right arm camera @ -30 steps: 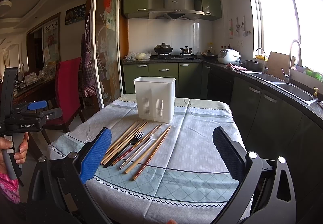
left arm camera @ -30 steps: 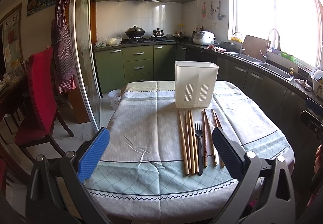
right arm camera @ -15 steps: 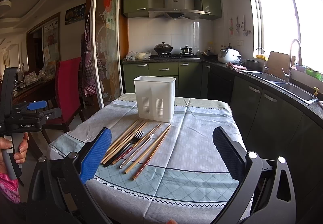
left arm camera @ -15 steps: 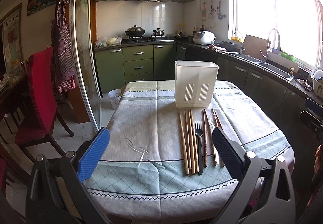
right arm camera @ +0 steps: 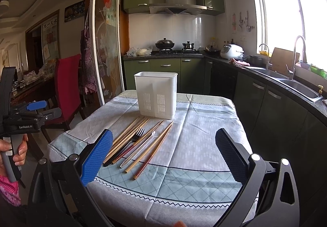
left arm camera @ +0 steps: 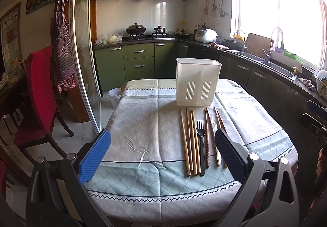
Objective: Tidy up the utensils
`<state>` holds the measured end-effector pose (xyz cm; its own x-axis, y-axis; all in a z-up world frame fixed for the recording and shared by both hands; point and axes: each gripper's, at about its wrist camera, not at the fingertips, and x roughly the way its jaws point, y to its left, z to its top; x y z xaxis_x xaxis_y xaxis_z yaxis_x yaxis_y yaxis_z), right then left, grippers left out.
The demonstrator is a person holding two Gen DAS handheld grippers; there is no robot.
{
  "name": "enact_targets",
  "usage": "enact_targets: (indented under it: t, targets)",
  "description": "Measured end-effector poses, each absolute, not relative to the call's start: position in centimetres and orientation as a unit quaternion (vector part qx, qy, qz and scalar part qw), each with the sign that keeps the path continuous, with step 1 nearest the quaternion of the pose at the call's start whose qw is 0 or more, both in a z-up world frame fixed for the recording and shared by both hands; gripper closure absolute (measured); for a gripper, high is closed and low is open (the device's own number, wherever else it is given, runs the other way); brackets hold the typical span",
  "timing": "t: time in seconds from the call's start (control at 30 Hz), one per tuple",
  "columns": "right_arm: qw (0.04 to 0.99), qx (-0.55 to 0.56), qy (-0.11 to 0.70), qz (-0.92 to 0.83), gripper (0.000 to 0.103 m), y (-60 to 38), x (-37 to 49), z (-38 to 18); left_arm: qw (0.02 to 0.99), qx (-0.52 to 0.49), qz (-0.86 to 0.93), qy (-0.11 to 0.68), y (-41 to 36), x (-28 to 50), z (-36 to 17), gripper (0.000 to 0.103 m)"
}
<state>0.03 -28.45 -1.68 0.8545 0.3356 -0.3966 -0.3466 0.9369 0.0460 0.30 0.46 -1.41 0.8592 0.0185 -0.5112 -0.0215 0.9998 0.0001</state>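
Straight ahead of both grippers, a table covered by a pale patterned cloth holds a row of utensils lying flat, side by side. The left gripper hovers empty above the near table edge, its jaws spread wide. The wooden chopsticks, a black fork and a clear spoon lie just ahead of it, toward its right finger. Beyond their far tips stands a white utensil holder, upright, with slotted front. The right gripper also hovers empty, jaws wide apart; the utensils lie near its left finger, untouched. A hand grips the other tool's handle at the left edge.
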Motion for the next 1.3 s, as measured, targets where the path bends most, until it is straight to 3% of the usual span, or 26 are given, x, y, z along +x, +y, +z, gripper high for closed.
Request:
enact_targets:
  t: [0.2, 0.4, 0.67, 0.7, 0.73, 0.8, 0.9, 1.0, 1.3]
  targets:
    - [0.955, -0.004, 0.244, 0.169, 0.004, -29.3, 2.9, -2.1, 0.949, 0.001, -0.016, 0.314, -0.5, 4.1, -2.0, 0.006]
    - [0.933, 0.031, 0.303, 0.19, 0.004, -30.8, 7.0, -2.7, 0.888, -0.022, -0.091, 0.45, -3.1, 11.6, -4.7, 0.006]
    - [0.909, 0.077, 0.364, 0.187, 0.005, -33.0, 11.1, -4.4, 0.825, -0.004, -0.13, 0.55, -8.0, 18.6, -8.6, 0.007]
    - [0.909, 0.079, 0.365, 0.187, 0.007, -33.2, 11.3, -4.5, 0.815, -0.007, -0.139, 0.562, -8.5, 19.1, -9.1, 0.015]
    - [0.909, 0.081, 0.366, 0.185, 0.009, -33.5, 11.5, -4.5, 0.806, -0.006, -0.142, 0.574, -9.1, 19.7, -9.8, 0.03]
    - [0.909, 0.084, 0.366, 0.18, 0.013, -33.9, 11.8, -4.6, 0.789, -0.012, -0.145, 0.597, -9.6, 20.4, -10.8, 0.042]
    - [0.908, 0.086, 0.366, 0.182, 0.015, -34.2, 11.9, -4.7, 0.781, -0.01, -0.142, 0.608, -10.2, 21.0, -11.7, 0.05]
    - [0.908, 0.081, 0.368, 0.183, 0.022, -34.1, 12.0, -4.8, 0.781, -0.008, -0.126, 0.612, -10.1, 21.6, -12.2, 0.066]
    - [0.899, 0.075, 0.386, 0.195, 0.031, -33.1, 12.8, -5.3, 0.776, 0.028, -0.107, 0.622, -10.1, 22.7, -12.9, 0.074]
